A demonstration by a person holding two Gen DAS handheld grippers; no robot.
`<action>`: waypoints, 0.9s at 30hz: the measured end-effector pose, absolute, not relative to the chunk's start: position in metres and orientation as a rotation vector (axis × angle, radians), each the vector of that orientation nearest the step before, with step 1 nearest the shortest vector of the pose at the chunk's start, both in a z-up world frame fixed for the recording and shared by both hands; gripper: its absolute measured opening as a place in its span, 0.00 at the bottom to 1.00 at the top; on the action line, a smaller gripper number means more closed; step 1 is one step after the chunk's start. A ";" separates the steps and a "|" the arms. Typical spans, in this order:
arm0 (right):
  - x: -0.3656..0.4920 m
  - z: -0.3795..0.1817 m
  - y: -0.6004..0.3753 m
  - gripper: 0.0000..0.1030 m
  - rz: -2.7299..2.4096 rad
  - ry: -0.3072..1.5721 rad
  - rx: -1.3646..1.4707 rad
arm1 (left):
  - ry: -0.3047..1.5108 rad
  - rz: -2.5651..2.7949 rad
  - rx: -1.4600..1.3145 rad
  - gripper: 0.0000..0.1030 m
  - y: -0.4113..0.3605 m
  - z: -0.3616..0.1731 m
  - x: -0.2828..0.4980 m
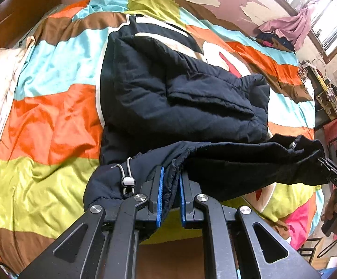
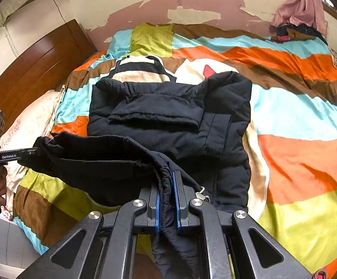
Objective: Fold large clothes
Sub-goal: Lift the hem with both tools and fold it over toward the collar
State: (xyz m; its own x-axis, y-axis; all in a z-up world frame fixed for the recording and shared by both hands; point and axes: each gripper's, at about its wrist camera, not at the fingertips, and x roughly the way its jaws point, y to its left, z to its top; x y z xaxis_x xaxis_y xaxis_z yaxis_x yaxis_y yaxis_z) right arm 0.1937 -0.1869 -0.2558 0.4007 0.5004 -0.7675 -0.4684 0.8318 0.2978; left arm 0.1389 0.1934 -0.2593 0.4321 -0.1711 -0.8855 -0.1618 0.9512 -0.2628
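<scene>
A large dark navy padded jacket (image 1: 168, 93) lies on a bed, its sleeves folded across its body; it also shows in the right wrist view (image 2: 168, 116). My left gripper (image 1: 170, 174) is shut on the jacket's bottom hem at the left corner, beside a drawcord toggle (image 1: 127, 182). My right gripper (image 2: 168, 179) is shut on the hem at the right corner. The hem is lifted and stretched between the two grippers above the near edge of the bed. Each gripper shows in the other's view, my right gripper at the right edge (image 1: 324, 160) and my left gripper at the left edge (image 2: 37, 151).
The bed has a striped cover (image 1: 52, 127) in orange, blue, green and brown. A wooden headboard (image 2: 35, 69) and a pale pillow (image 2: 33, 121) are on the left. A pile of clothes (image 2: 294, 30) sits at the far right corner by a peeling wall.
</scene>
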 end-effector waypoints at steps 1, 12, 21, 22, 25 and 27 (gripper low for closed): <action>0.196 -0.255 -0.187 0.09 0.615 0.981 0.034 | 1.125 -0.007 -0.330 0.09 0.194 -0.258 0.141; 0.212 -0.241 -0.185 0.09 0.632 0.946 0.020 | 1.090 -0.021 -0.301 0.09 0.200 -0.242 0.155; 0.230 -0.231 -0.180 0.09 0.636 0.920 0.013 | 1.064 -0.028 -0.284 0.08 0.206 -0.231 0.173; 0.232 -0.230 -0.180 0.09 0.637 0.919 0.014 | 1.061 -0.029 -0.284 0.09 0.207 -0.230 0.175; 0.237 -0.229 -0.178 0.09 0.636 0.913 0.008 | 1.054 -0.030 -0.280 0.08 0.208 -0.228 0.179; 0.240 -0.227 -0.176 0.09 0.637 0.907 0.008 | 1.051 -0.030 -0.278 0.08 0.210 -0.227 0.181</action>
State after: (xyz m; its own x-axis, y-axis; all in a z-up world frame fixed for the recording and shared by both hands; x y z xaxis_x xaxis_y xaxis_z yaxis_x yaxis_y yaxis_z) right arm 0.2404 -0.1765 -0.2273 0.4465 0.5178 -0.7298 -0.5110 0.8170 0.2670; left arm 0.1814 0.2096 -0.2273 0.5000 -0.1564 -0.8518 -0.1079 0.9647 -0.2404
